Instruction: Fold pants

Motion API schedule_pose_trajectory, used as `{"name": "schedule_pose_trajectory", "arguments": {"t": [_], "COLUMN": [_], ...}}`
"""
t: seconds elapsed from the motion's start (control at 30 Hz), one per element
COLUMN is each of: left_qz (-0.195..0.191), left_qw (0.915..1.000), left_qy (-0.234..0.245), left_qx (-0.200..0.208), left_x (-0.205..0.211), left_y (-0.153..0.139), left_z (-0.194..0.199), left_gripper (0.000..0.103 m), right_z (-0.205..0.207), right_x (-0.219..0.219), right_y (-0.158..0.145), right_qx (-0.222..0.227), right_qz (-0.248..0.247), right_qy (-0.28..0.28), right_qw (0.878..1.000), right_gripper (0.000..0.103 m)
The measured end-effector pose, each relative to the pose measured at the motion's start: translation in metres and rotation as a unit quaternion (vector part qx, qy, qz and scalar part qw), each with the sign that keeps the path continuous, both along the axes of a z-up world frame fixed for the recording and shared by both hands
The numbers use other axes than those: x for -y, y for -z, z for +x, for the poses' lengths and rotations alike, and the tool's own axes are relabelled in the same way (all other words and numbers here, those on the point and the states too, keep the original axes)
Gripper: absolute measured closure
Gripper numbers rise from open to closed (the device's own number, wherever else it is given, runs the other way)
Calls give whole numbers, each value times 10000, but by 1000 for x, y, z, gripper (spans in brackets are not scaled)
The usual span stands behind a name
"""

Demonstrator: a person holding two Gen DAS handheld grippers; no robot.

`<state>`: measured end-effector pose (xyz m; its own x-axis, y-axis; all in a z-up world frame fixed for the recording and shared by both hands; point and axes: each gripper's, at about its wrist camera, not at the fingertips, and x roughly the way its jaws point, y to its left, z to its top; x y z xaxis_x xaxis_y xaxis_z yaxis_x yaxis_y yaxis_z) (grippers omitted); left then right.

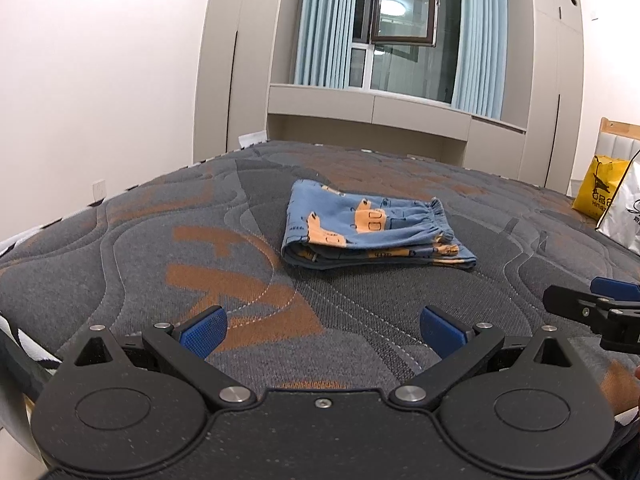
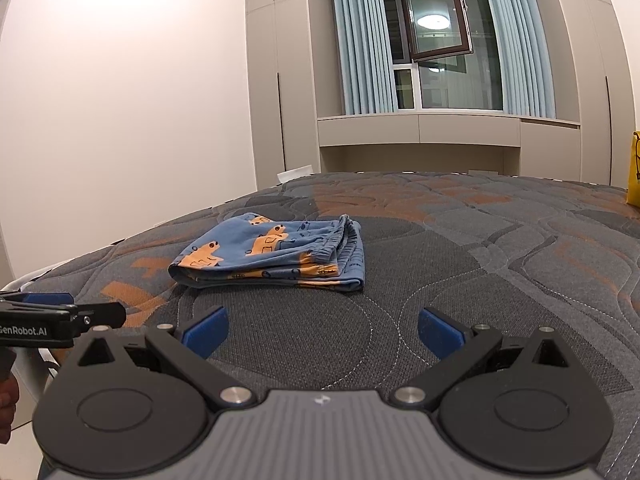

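Note:
The blue pants with orange prints [image 1: 372, 228] lie folded in a compact stack on the grey and orange quilted mattress [image 1: 200, 240]; they also show in the right wrist view [image 2: 276, 256]. My left gripper [image 1: 322, 330] is open and empty, hovering over the mattress well short of the pants. My right gripper [image 2: 322, 330] is open and empty, also back from the pants. The right gripper appears at the right edge of the left wrist view [image 1: 596, 304], and the left gripper at the left edge of the right wrist view [image 2: 68, 312].
A yellow bag [image 1: 600, 192] and a white bag [image 1: 624, 216] stand at the mattress's far right. Beige wardrobes, a window with blue curtains [image 2: 440, 40] and a white wall lie beyond the bed. The mattress edge runs along the left.

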<state>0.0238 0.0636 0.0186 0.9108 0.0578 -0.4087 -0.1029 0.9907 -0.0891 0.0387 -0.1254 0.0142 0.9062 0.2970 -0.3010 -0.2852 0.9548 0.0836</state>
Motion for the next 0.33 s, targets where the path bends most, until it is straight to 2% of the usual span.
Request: {"name": "schedule_pose_trajectory", "arguments": {"t": [0.33], "left_qz": [-76], "left_qw": [10000], "left_qy": [25], "left_qx": [-30], "left_x": [-3], "left_y": [1], "left_z": [2], "left_gripper": [1], "right_z": [1], "right_x": [1], "right_y": [2], "right_qx": [-32], "right_qz": [0], "right_qy": [-4], "right_qw": [10000], "right_gripper": [0]}}
